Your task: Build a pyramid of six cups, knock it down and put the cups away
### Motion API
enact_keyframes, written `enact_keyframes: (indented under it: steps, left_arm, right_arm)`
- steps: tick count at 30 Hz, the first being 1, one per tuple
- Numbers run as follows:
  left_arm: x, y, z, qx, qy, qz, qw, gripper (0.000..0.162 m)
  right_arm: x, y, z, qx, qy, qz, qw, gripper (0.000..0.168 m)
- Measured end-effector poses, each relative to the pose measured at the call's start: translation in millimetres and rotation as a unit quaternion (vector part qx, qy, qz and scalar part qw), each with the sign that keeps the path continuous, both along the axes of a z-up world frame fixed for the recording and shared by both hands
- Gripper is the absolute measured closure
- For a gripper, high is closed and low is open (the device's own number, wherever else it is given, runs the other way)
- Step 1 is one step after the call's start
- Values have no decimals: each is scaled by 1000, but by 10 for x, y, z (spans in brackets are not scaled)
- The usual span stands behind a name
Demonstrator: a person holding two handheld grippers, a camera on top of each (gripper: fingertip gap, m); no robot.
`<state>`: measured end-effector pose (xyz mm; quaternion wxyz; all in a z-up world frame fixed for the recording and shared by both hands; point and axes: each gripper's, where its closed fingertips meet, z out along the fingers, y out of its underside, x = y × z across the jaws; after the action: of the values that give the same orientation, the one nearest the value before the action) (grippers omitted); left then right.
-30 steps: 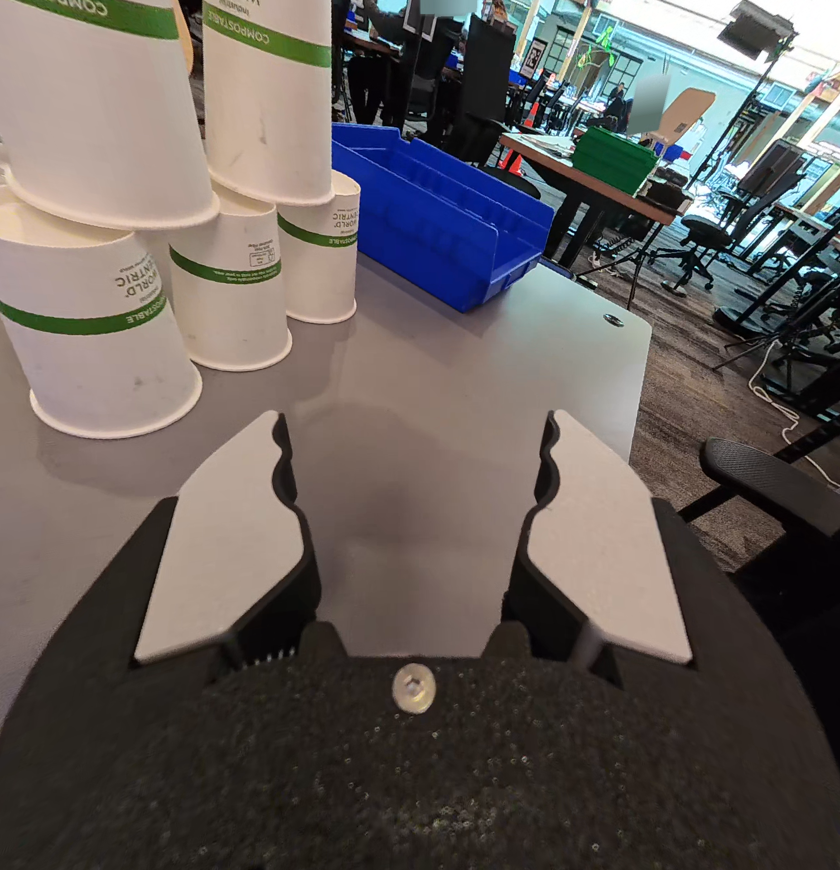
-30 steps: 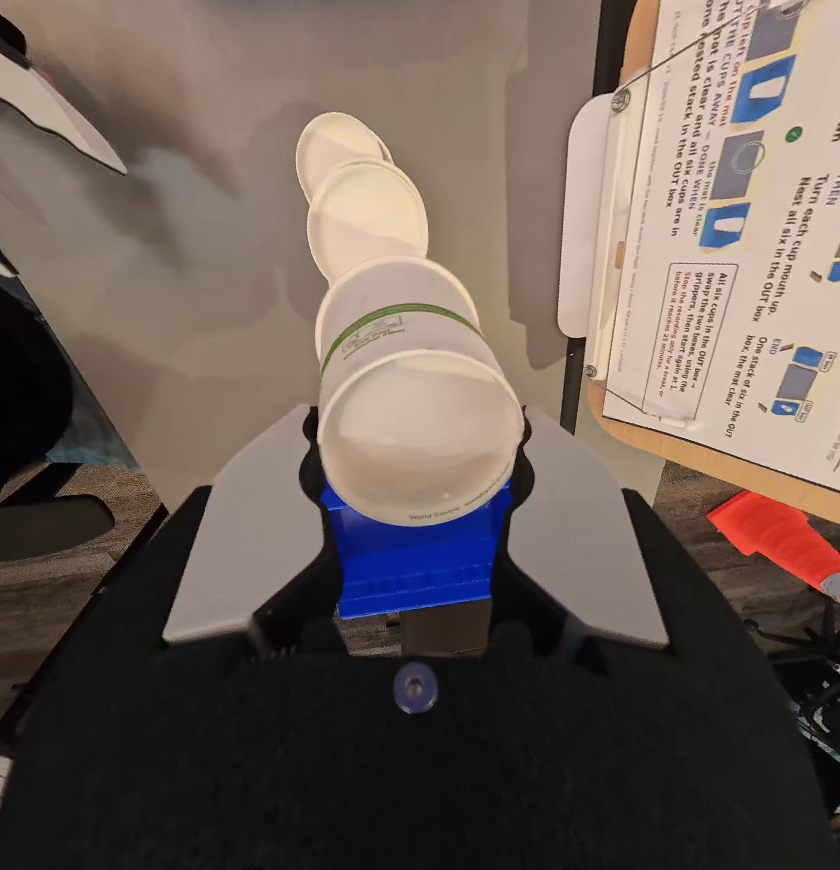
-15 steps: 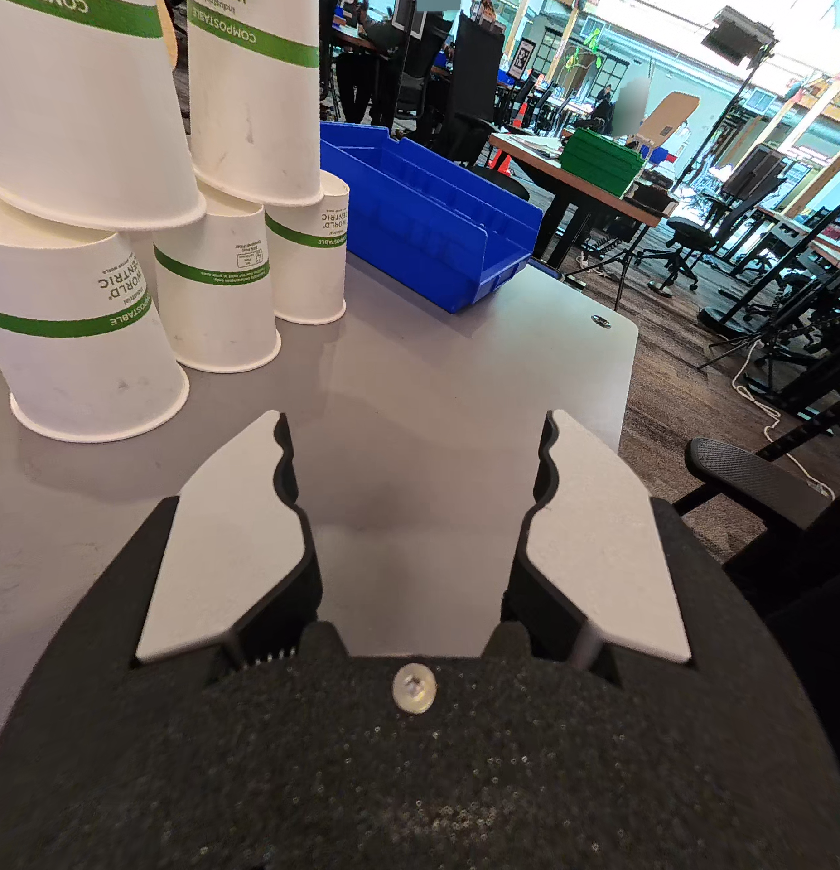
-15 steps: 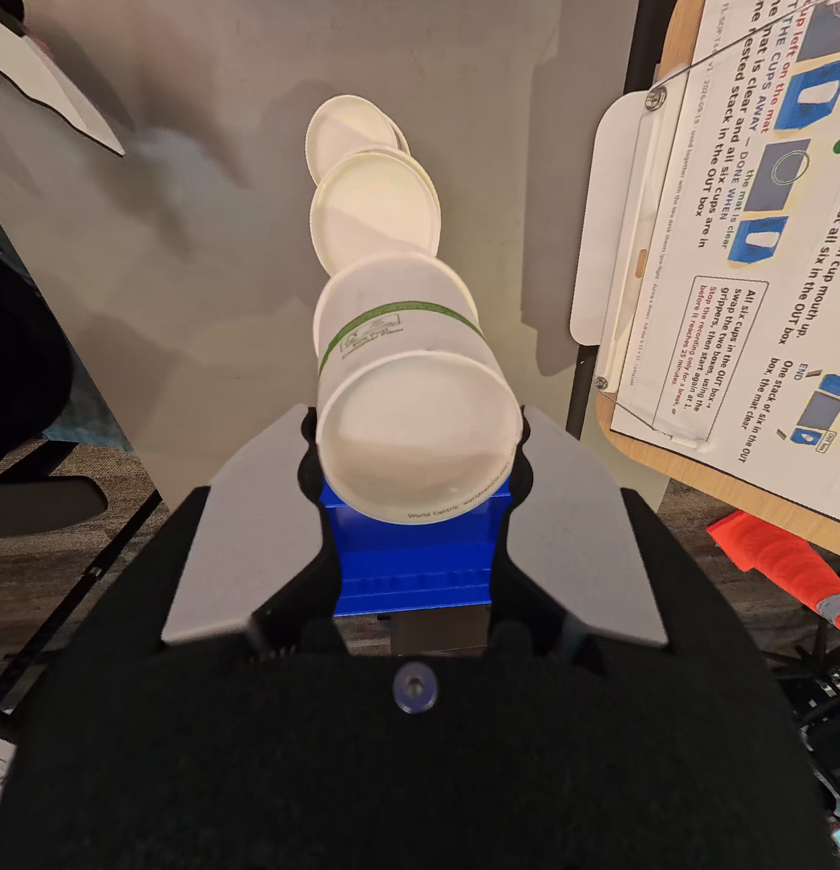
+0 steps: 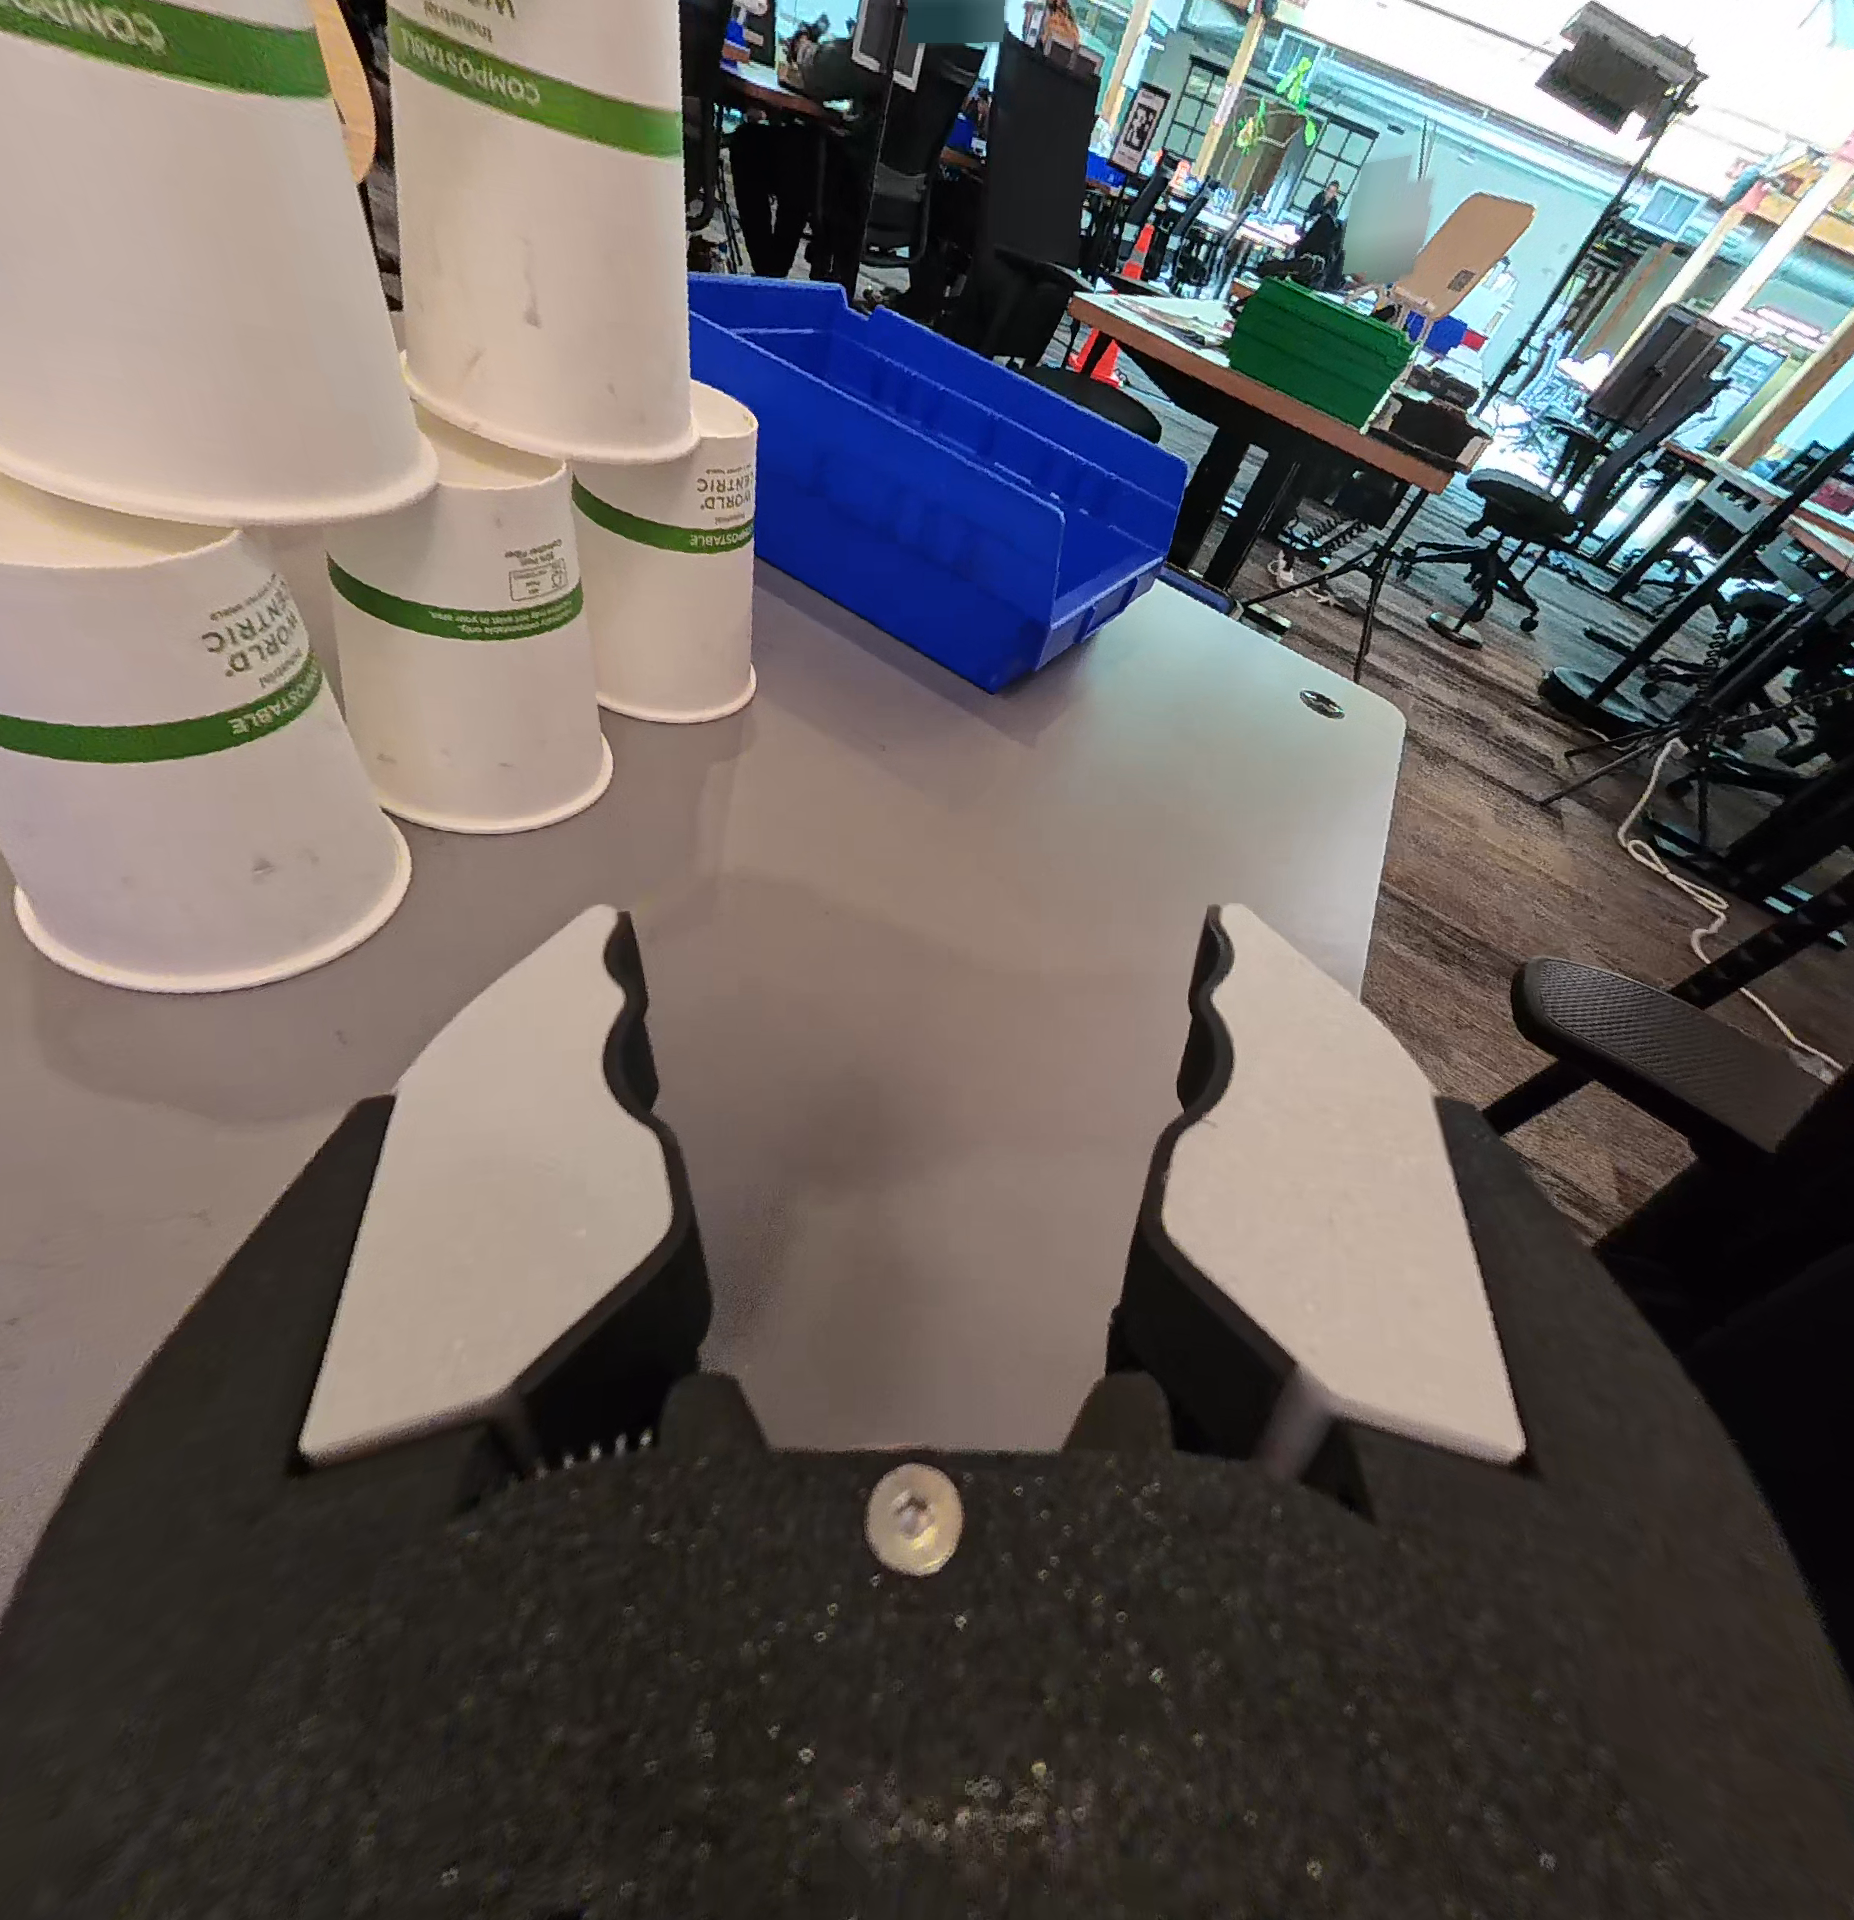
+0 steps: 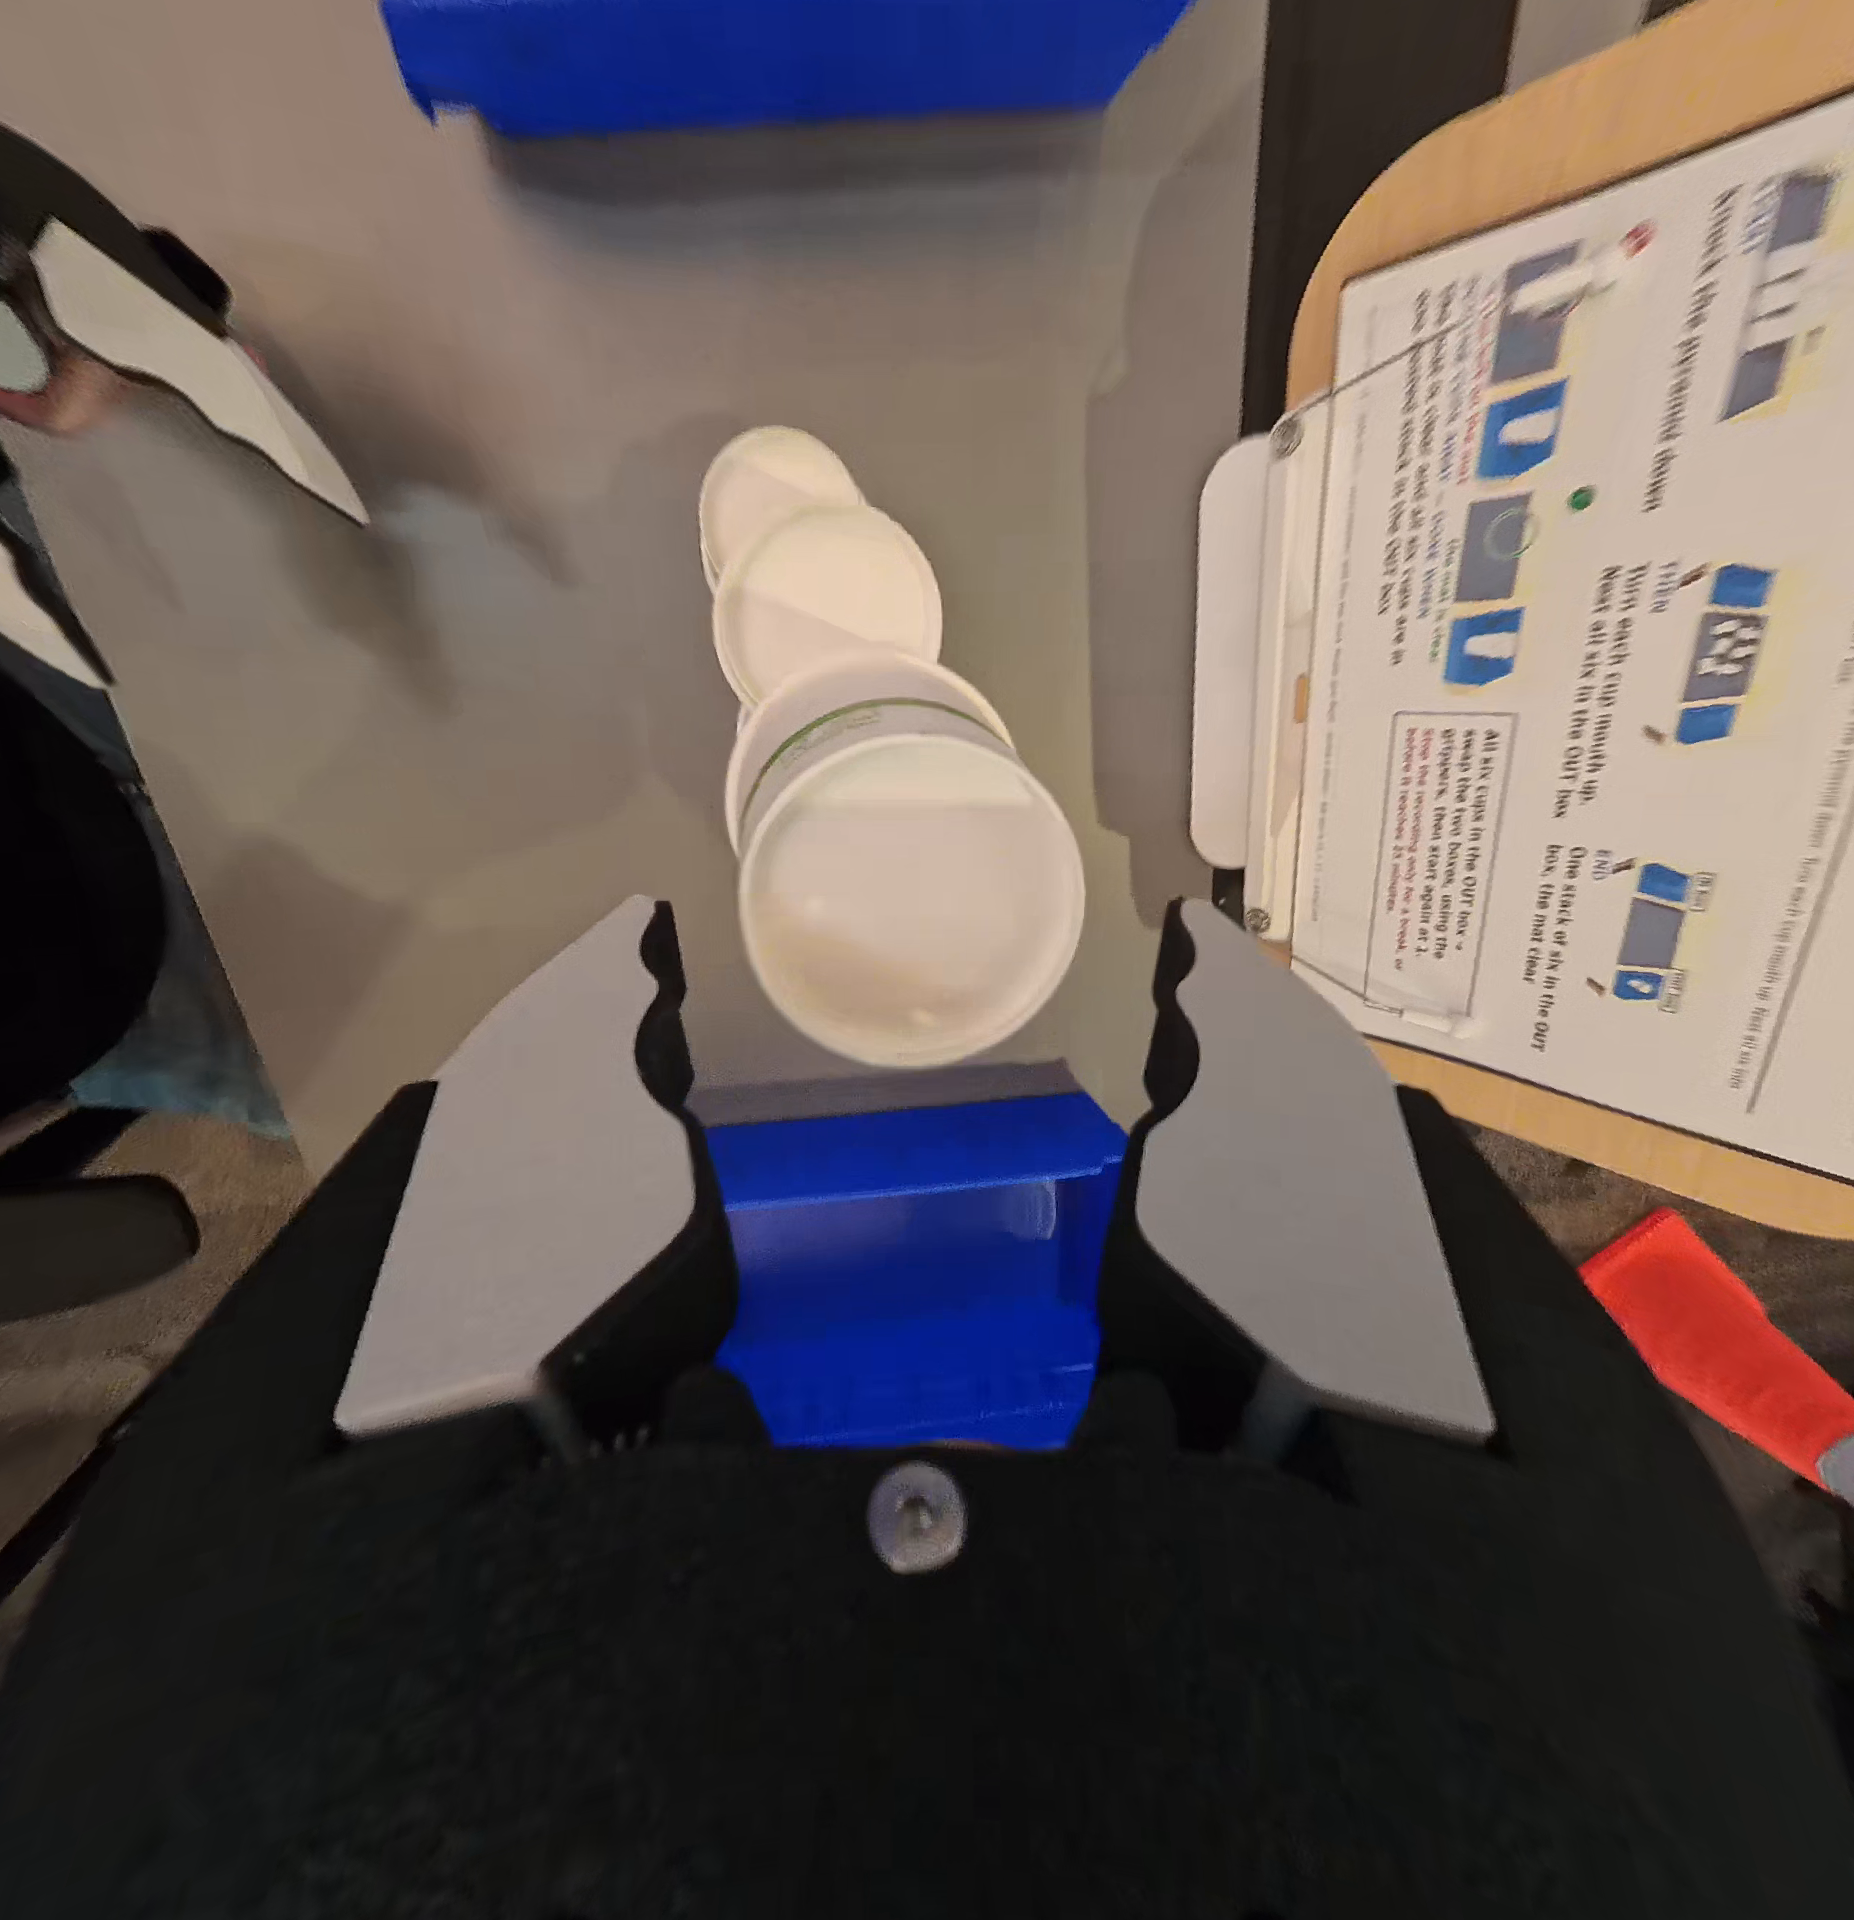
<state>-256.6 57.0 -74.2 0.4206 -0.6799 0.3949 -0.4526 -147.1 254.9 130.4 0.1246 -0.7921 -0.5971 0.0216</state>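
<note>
White paper cups with green bands stand upside down in a pyramid on the grey table (image 5: pixel 954 852). The left wrist view shows three bottom cups (image 5: pixel 466 665) and two second-row cups (image 5: pixel 549 229) at the left. My left gripper (image 5: pixel 918 966) is open and empty, low over the table to the right of the pyramid. In the right wrist view I look down on the pyramid: the top cup (image 6: pixel 907 894) stands free on the cups below (image 6: pixel 829 613). My right gripper (image 6: pixel 912 925) is open above it, with its fingers clear of the cup.
A blue bin (image 5: pixel 933 488) sits behind the pyramid; a second blue bin (image 6: pixel 902 1247) lies under my right gripper. A wooden board with an instruction sheet (image 6: pixel 1629 623) is at the right, with an orange cone (image 6: pixel 1733 1351) on the floor. An office chair (image 5: pixel 1671 1049) stands by the table edge.
My right gripper has opened and let go of the top cup, then drawn back above it. My left gripper has stayed open and shifted only slightly.
</note>
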Motion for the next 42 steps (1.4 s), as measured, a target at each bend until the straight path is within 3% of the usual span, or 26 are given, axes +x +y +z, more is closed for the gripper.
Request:
enact_keyframes:
  steps: [5,8,10,13,17,20,23,26,28,36,42]
  left_arm:
    - [-82,114,100,27,-3,37,999,62]
    - [-210,231,166,45,15,68,997,65]
    - [-313,299,220,43,27,83,995,68]
    - [-498,441,406,55,13,131,990,67]
    - [-683,482,515,50,1,191,980,68]
    - [-741,436,431,54,3,227,972,68]
    - [-691,337,203,45,21,228,972,68]
    - [-667,216,-43,35,51,207,976,68]
    - [-689,175,-122,34,48,203,977,71]
    - [-674,164,-242,0,22,186,982,74]
    - [-637,144,-258,11,33,178,984,75]
  right_arm:
    - [148,-142,551,133,75,-5,988,80]
    - [404,-425,830,308,104,-8,946,81]
    - [528,-763,811,382,149,-20,912,84]
    - [780,-1227,384,422,196,-77,882,90]
    - [686,-1803,-738,307,335,-155,877,88]
    - [573,-2010,-1548,232,400,-242,853,87]
    - [570,-2113,-2088,183,437,-329,817,88]
    - [544,-2274,-2282,134,495,-361,779,87]
    - [606,-2349,-2374,137,498,-371,772,87]
    - [697,-2381,-2498,166,477,-366,782,91]
    - [643,-2406,-2593,180,435,-345,812,90]
